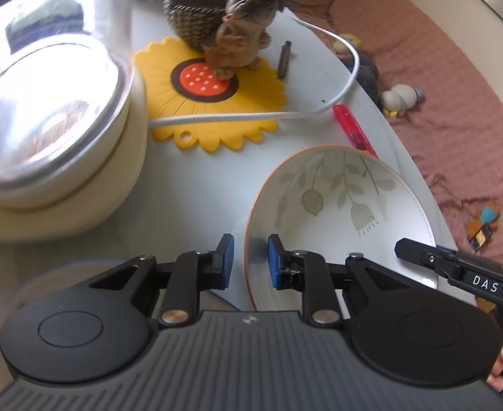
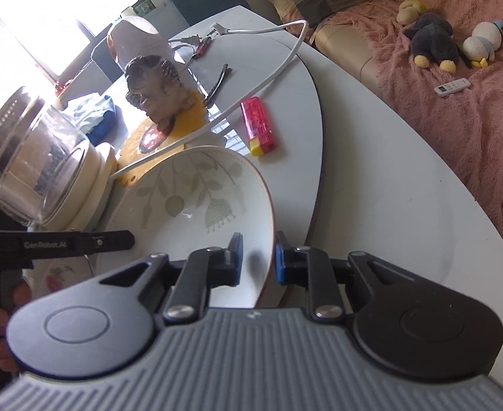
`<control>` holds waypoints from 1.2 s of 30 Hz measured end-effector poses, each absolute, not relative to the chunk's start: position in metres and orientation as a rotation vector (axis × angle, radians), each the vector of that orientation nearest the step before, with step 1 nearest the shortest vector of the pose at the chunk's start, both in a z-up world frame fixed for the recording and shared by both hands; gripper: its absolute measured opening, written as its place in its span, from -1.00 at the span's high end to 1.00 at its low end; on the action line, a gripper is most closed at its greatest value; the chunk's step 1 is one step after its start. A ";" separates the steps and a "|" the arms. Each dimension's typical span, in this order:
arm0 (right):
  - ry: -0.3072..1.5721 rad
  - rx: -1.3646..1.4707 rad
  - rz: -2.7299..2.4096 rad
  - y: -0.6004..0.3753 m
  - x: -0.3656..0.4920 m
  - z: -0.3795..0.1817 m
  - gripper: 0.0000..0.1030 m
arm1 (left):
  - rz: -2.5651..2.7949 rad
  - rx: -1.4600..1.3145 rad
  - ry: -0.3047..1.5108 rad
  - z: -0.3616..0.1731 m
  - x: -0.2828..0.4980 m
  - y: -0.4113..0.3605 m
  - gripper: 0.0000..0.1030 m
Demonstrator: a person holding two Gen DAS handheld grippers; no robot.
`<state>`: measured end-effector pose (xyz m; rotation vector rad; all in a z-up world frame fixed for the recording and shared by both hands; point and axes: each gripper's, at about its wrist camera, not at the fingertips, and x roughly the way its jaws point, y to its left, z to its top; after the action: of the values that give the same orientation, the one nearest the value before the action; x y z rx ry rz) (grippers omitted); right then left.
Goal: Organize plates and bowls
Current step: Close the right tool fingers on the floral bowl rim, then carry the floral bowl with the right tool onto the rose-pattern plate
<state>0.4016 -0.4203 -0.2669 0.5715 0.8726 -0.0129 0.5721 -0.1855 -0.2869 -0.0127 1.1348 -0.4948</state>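
Bowl [image 1: 333, 212] at lower centre of both views on white desk [image 1: 196, 185], left gripper [image 1: 250, 262] and right gripper [image 2: 259, 257] jaws clamped on opposite rims, lighter [image 2: 257, 126] beyond.

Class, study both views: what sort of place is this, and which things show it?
Probably a living room at home: a white table beside a pink-covered sofa with soft toys, and a leaf-patterned bowl on the table.

White table [image 1: 190, 185] under my tools: sunflower mat [image 1: 217, 102], white cable [image 1: 320, 113] (crossing the mat), red lighter [image 2: 258, 125], leaf-patterned bowl [image 1: 337, 198], cream appliance base [image 1: 90, 171].
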 end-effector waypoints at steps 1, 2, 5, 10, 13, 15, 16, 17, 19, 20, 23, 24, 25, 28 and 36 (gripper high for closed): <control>0.875 0.583 -0.008 -0.423 0.402 -0.268 0.73 | -0.486 -0.026 1.138 -0.288 0.572 -0.185 0.53; 0.877 0.590 0.002 -0.425 0.403 -0.268 0.73 | -0.485 -0.035 1.141 -0.288 0.571 -0.186 0.65; 0.880 0.589 0.016 -0.429 0.404 -0.268 0.74 | -0.482 -0.025 1.146 -0.286 0.571 -0.191 0.66; 0.879 0.605 0.037 -0.432 0.403 -0.267 0.75 | -0.487 -0.008 1.111 -0.280 0.567 -0.192 0.67; 0.870 0.603 0.032 -0.432 0.404 -0.257 0.75 | -0.486 -0.028 1.100 -0.273 0.565 -0.189 0.67; 0.869 0.591 0.046 -0.430 0.406 -0.249 0.75 | -0.484 -0.030 1.089 -0.265 0.563 -0.186 0.67; 0.863 0.593 0.056 -0.430 0.406 -0.245 0.75 | -0.481 -0.043 1.085 -0.261 0.563 -0.183 0.67; 0.859 0.587 0.066 -0.430 0.407 -0.240 0.75 | -0.476 -0.062 1.081 -0.257 0.562 -0.180 0.68; 0.861 0.566 0.085 -0.426 0.407 -0.231 0.75 | -0.467 -0.089 1.074 -0.249 0.560 -0.174 0.68; 0.864 0.563 0.097 -0.425 0.406 -0.227 0.75 | -0.461 -0.093 1.068 -0.245 0.557 -0.171 0.68; 0.866 0.548 0.136 -0.419 0.402 -0.216 0.75 | -0.443 -0.114 1.055 -0.231 0.546 -0.159 0.68; 0.870 0.546 0.144 -0.417 0.401 -0.213 0.75 | -0.440 -0.126 1.049 -0.227 0.541 -0.154 0.68; 0.871 0.549 0.152 -0.415 0.400 -0.211 0.75 | -0.435 -0.136 1.045 -0.223 0.537 -0.149 0.68; 0.862 0.543 0.183 -0.405 0.395 -0.201 0.75 | -0.415 -0.150 1.024 -0.211 0.524 -0.135 0.68; 0.839 0.536 0.306 -0.370 0.387 -0.178 0.75 | -0.332 -0.208 0.958 -0.184 0.480 -0.084 0.68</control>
<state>0.3873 -0.3698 -0.1776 0.5356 0.8395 0.3057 0.4804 -0.0838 -0.1836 -0.2081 0.9584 -0.3321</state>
